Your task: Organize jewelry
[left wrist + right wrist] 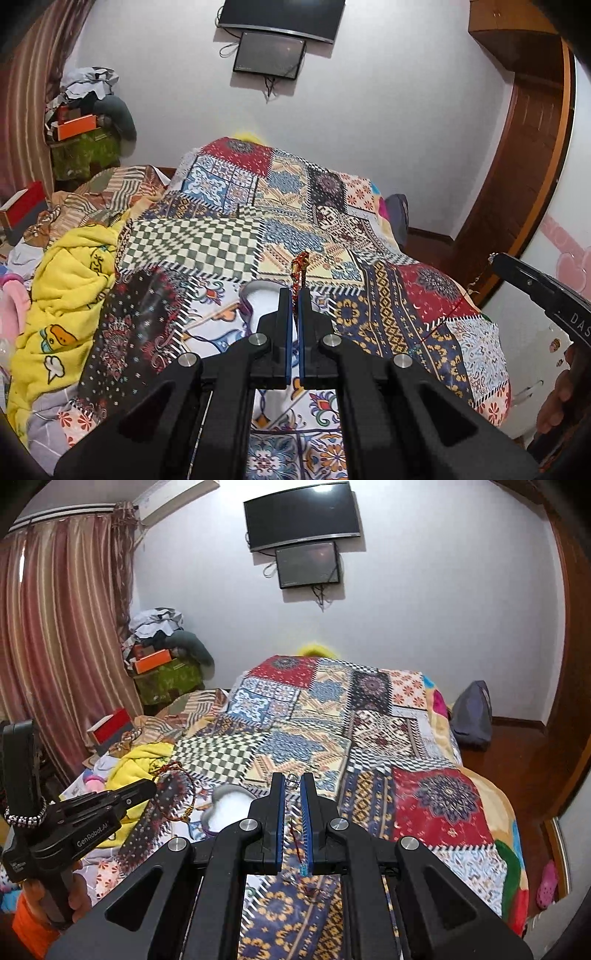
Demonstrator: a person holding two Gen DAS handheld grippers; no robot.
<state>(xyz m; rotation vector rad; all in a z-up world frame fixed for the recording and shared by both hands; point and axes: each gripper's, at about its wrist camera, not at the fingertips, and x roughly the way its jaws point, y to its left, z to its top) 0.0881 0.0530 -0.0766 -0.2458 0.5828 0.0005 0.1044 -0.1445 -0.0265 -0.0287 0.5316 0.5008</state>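
Note:
My left gripper (294,291) is shut on a red and gold thread bracelet (298,267), whose knot sticks up above the fingertips; in the right wrist view it hangs as a loop (177,794) from that gripper (149,786). My right gripper (291,777) is nearly shut on a thin chain with a small silver charm (292,780) at the tips and a blue bead (303,869) lower down. A white heart-shaped jewelry box (260,295) lies open on the bed below the left gripper, and shows in the right wrist view (231,805).
A patchwork bedspread (295,206) covers the bed. A yellow blanket (62,295) and clothes are piled at the left. Boxes (110,727) and clutter stand by the curtain (55,627). Two screens (303,517) hang on the far wall. A grey bag (472,712) sits on the floor at right.

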